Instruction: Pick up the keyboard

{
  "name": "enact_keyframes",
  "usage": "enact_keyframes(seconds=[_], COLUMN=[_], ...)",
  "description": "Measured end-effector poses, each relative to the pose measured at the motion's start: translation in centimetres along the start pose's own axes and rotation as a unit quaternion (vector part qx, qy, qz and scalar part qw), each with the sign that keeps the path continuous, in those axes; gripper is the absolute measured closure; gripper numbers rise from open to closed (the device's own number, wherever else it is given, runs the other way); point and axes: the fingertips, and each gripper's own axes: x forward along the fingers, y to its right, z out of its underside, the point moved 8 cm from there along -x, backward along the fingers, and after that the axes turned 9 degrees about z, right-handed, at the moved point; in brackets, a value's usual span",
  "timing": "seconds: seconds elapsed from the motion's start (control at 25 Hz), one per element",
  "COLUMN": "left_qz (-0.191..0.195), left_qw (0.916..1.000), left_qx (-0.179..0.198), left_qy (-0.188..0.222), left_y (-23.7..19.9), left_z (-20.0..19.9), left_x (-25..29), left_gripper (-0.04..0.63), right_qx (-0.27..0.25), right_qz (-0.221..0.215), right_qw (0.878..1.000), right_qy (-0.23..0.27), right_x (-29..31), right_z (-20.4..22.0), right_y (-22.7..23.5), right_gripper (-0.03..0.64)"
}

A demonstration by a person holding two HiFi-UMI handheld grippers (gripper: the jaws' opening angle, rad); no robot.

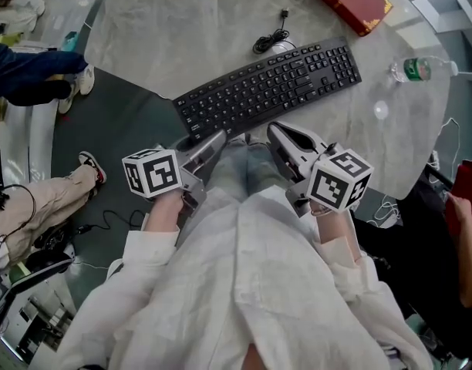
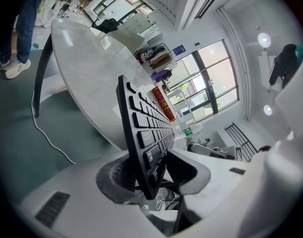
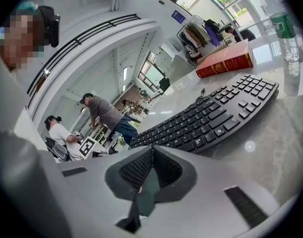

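Head view: the keyboard (image 1: 271,87) lies on the table (image 1: 182,29), its long axis running up-right from the left gripper (image 1: 213,146).
Left gripper view: jaws seemingly pinch its near-left corner.
Right gripper view: the right gripper (image 3: 150,155) is pressed together, empty, short of its near edge.

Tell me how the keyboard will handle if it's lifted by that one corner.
Probably stiff: the keyboard is a flat rigid slab, so it shouldn't sag. Held only at its corner by the left gripper, the long far end would likely droop and twist in the jaws. Its cable lies coiled behind it and may drag.
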Motion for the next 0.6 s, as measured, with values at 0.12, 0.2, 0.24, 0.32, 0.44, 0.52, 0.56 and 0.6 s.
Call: enact_keyframes(seconds=[0.12,0.2,0.24,0.32,0.44,0.52,0.56,0.6], left_qz=[0.022,0.040,0.047,0.055,0.067,0.071,0.072,0.073], left_qw=[0.9997,0.9990,0.9987,0.9983,0.9974,0.9972,0.9971,0.9970], left_qx=[-0.002,-0.009,-0.013,-0.017,-0.022,-0.020,-0.019,-0.018], left_qy=[0.011,0.017,0.017,0.014,0.014,0.014,0.015,0.017], left_y=[0.3,0.6,0.8,1.2,1.2,1.3,1.3,1.4], left_z=[-0.2,-0.2,-0.3,-0.4,-0.3,-0.5,-0.6,-0.7], left_x=[-0.4,-0.8,-1.0,-1.2,-1.3,-1.4,-1.4,-1.4], left_gripper=[0.440,0.455,0.461,0.469,0.474,0.476,0.477,0.477], right_qx=[0.007,0.010,0.013,0.024,0.053,0.075,0.088,0.103], right_qz=[0.005,0.009,0.012,0.015,0.012,0.010,0.011,0.011], right_qw=[1.000,1.000,1.000,1.000,0.998,0.997,0.996,0.994], right_qy=[0.002,0.004,0.006,0.011,0.017,0.021,0.025,0.029], right_x=[-0.1,-0.1,-0.1,-0.1,-0.1,-0.1,-0.1,-0.1], right_z=[0.2,0.3,0.3,0.4,0.6,0.6,0.5,0.4], right_y=[0.0,-0.1,-0.1,0.1,0.6,1.0,1.2,1.4], right_gripper=[0.584,0.583,0.583,0.583,0.583,0.583,0.583,0.583])
